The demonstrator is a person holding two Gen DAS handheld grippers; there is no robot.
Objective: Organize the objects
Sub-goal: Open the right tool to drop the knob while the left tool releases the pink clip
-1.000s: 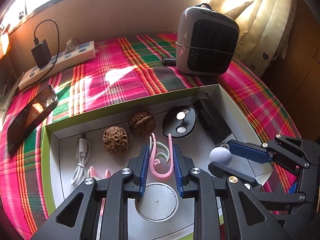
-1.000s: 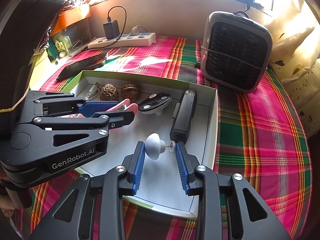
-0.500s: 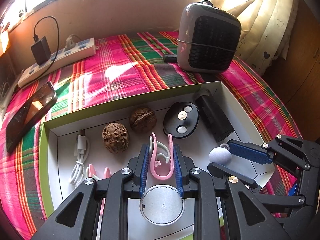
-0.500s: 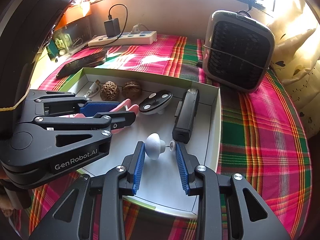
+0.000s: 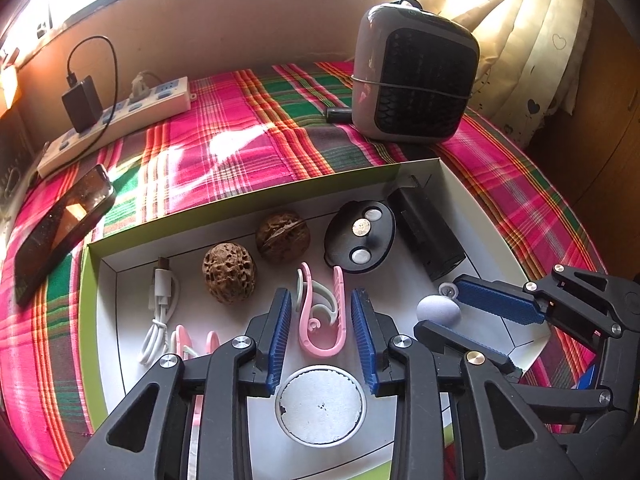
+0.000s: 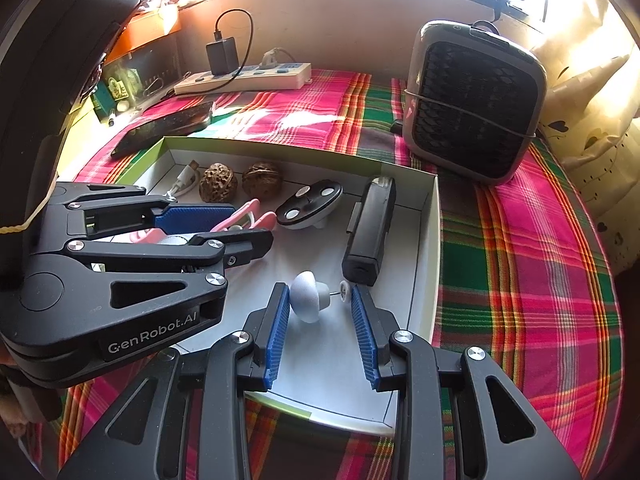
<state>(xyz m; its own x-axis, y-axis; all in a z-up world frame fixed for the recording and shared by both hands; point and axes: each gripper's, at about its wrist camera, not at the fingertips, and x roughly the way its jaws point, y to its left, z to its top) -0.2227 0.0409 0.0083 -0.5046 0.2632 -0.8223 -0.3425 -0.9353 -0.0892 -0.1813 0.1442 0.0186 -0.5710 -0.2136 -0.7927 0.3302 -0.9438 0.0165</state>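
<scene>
A white shallow box point(image 5: 240, 204) with a green rim lies on the plaid cloth. My left gripper point(image 5: 320, 296) stands over it, and its jaws are opening. The pink U-shaped clip point(image 5: 341, 308) lies between the blue pads, which stand clear of it on both sides. To its right, my right gripper point(image 6: 319, 292) is shut on a white mushroom-shaped knob point(image 6: 306, 298) with a thin pin and a small disc, held just above the box floor point(image 6: 320, 360). The left wrist view shows the knob point(image 5: 438, 310) between the right gripper point(image 5: 438, 304) pads.
In the box lie two walnuts point(image 5: 229, 272), a white USB cable point(image 5: 160, 308), a black oval piece with silver discs point(image 5: 360, 236), a black block point(image 5: 428, 232), a round white disc point(image 5: 320, 406) and another pink clip point(image 5: 192, 340). Behind stand a grey heater point(image 5: 416, 76), a power strip point(image 5: 116, 120) and a phone point(image 5: 60, 228).
The left jaws have spread apart and let go of the pink clip, which now lies free between them. The right gripper keeps its hold on the white knob, unmoved.
</scene>
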